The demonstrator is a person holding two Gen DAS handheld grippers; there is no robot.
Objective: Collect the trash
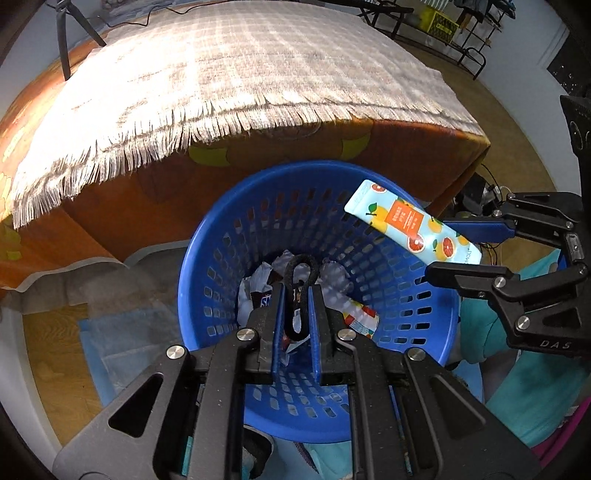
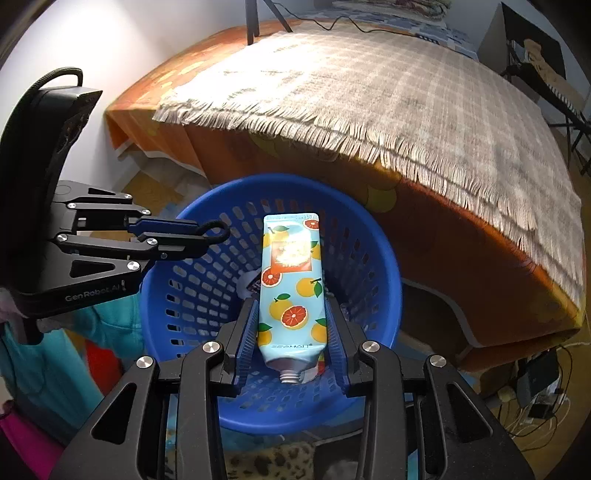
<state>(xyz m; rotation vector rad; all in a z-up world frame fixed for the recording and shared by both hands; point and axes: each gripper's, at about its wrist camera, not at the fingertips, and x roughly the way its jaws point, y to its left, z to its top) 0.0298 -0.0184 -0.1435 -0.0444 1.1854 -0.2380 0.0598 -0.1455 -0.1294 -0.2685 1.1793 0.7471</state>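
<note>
A blue perforated basket (image 1: 402, 306) sits on the floor in front of a bed; it also shows in the right wrist view (image 2: 192, 295). Crumpled wrappers (image 1: 255, 291) lie in its bottom. My left gripper (image 1: 295, 295) is shut on a black hair tie (image 1: 301, 273) above the basket; from the right wrist view the left gripper (image 2: 192, 232) holds the hair tie (image 2: 216, 230) over the rim. My right gripper (image 2: 291, 314) is shut on a light-blue citrus-print tube (image 2: 290, 280), cap missing, above the basket. In the left wrist view the tube (image 1: 410, 221) sticks out of the right gripper (image 1: 454, 251).
A bed with an orange sheet (image 1: 258, 177) and a fringed plaid blanket (image 1: 229, 74) stands just behind the basket. Teal cloth (image 1: 535, 387) lies at the right, a tripod (image 1: 70, 33) at the far left, cables and a power strip (image 2: 535, 391) on the floor.
</note>
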